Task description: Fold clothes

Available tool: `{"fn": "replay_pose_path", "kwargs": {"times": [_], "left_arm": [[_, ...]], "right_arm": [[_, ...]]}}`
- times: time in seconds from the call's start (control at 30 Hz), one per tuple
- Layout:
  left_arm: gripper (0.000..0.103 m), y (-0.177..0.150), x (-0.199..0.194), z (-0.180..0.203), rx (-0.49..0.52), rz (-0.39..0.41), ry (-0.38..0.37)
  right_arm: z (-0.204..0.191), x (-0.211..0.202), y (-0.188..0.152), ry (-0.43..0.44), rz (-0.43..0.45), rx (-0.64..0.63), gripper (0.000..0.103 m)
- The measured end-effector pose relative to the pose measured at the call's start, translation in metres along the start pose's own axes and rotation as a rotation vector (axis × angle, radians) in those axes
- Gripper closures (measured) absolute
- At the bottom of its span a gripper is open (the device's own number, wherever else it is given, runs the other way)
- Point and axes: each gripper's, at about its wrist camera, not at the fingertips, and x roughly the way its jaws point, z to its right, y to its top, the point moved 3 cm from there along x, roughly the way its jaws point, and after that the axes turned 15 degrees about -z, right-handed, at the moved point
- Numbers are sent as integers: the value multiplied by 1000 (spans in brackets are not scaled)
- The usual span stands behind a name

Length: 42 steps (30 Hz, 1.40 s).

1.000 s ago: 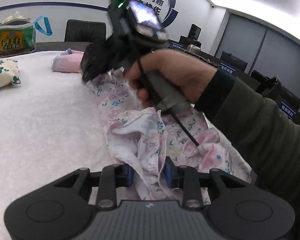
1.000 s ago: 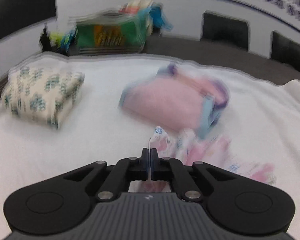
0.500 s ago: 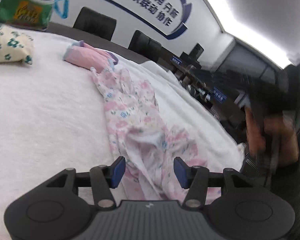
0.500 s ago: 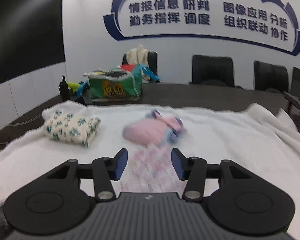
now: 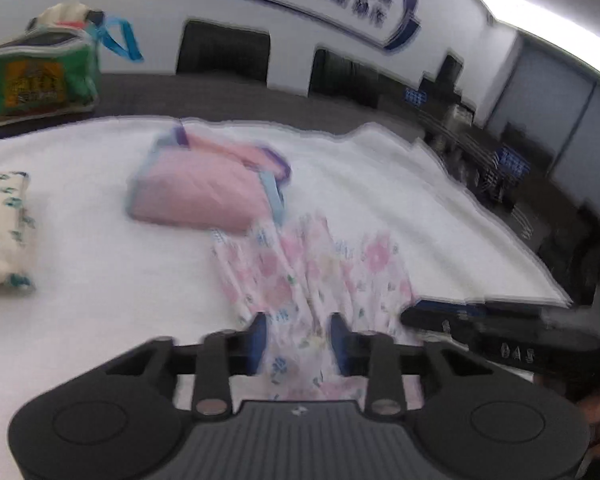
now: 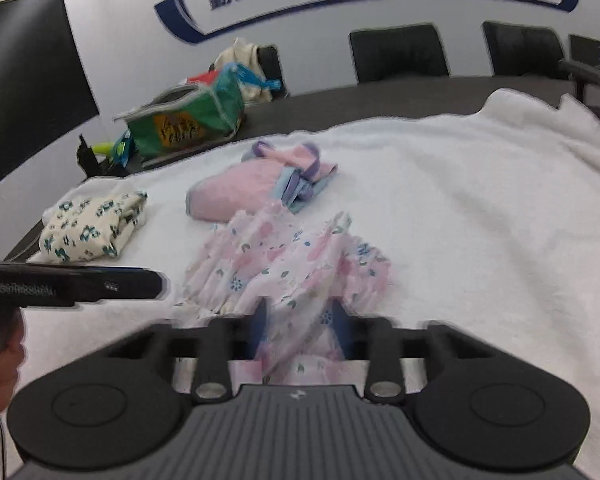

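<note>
Left wrist view, from 9 o'clock across: a cream flowered bundle (image 5: 0, 232) lies folded at the left edge of the white cloth-covered table (image 5: 80, 288), a green bag (image 5: 36, 76) stands behind it at 10 o'clock, and a folded pink garment (image 5: 204, 192) sits at 11 o'clock. Just beyond the left gripper (image 5: 298, 340), the pink floral garment (image 5: 320, 276) lies crumpled, its long axis running from 6 toward 12 o'clock and its far end near the pink garment, though touch is lost in the blur. The jaws stand moderately apart with floral cloth between the blue pads, not pinched. At 3 o'clock the other tool's body juts in. In the right wrist view the right gripper (image 6: 300, 328) shows the same stance: jaws apart, the near hem lying between them, unclamped. So both tools straddle the near end, neither clearly nearer. This sharper view shows what the left one blurs: the floral piece is bunched in loose ridges, not flat. It also shows the person's hand (image 6: 0, 364) at 8 o'clock holding the left tool. Closing both on this hem looks likely.
</note>
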Motion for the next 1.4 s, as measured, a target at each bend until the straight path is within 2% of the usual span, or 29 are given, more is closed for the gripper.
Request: {"fn": "replay_pose_path", "kwargs": {"times": [0.07, 0.13, 0.17, 0.2, 0.23, 0.3, 0.37, 0.4, 0.53, 0.6, 0.67, 0.73, 0.8, 0.87, 0.97, 1.1, 1.2, 1.33, 1.4], "left_arm": [[87, -6, 13, 5, 41, -5, 64], [83, -17, 7, -1, 40, 16, 38], [78, -24, -3, -7, 20, 20, 7], [68, -32, -16, -13, -6, 22, -26], [59, -47, -36, -21, -18, 63, -87], [45, -79, -81, -37, -33, 170, -223], [44, -113, -110, -44, -40, 209, -298], [44, -129, -119, -42, -22, 218, -324], [47, -173, -124, -24, 100, 215, -332], [46, -186, -123, -19, 160, 220, -356], [43, -199, -122, -14, 219, 225, -380], [30, -212, -121, -9, 279, 229, -404], [27, -210, -116, -5, 303, 204, -388], [27, -206, -110, -1, 323, 175, -367], [27, -198, -98, 6, 363, 142, -331], [27, -185, -90, 16, 365, 130, -306], [26, -190, -98, 23, 463, 173, -303], [15, -206, -103, 28, 596, 208, -273], [14, -214, -100, 35, 676, 219, -241]], "right_arm": [[0, 15, 0, -17, -33, -7, 86], [0, 20, -2, -41, -40, -5, 85], [0, 16, -4, -53, -29, 0, 84], [-1, 2, -10, -54, 8, 5, 82], [-2, -13, -17, -48, 46, 9, 80], [-7, -54, -44, 14, 141, -2, 63], [-12, -88, -73, 75, 211, -11, 54], [-15, -101, -89, 106, 236, -16, 54], [-30, -121, -148, 234, 263, -44, 54], [-41, -120, -163, 225, 265, -71, 54], [-54, -123, -175, 215, 291, -158, 54], [-66, -123, -182, 198, 285, -262, 54], [-78, -121, -187, 172, 255, -366, 36], [-90, -118, -191, 145, 225, -471, 27], [-108, -112, -199, 104, 176, -627, 26], [-124, -94, -213, 41, 116, -804, 27], [-126, -84, -207, 41, 103, -834, 27], [-132, -77, -207, 48, 93, -886, 27], [-131, -72, -206, 63, 81, -888, 27]]}}
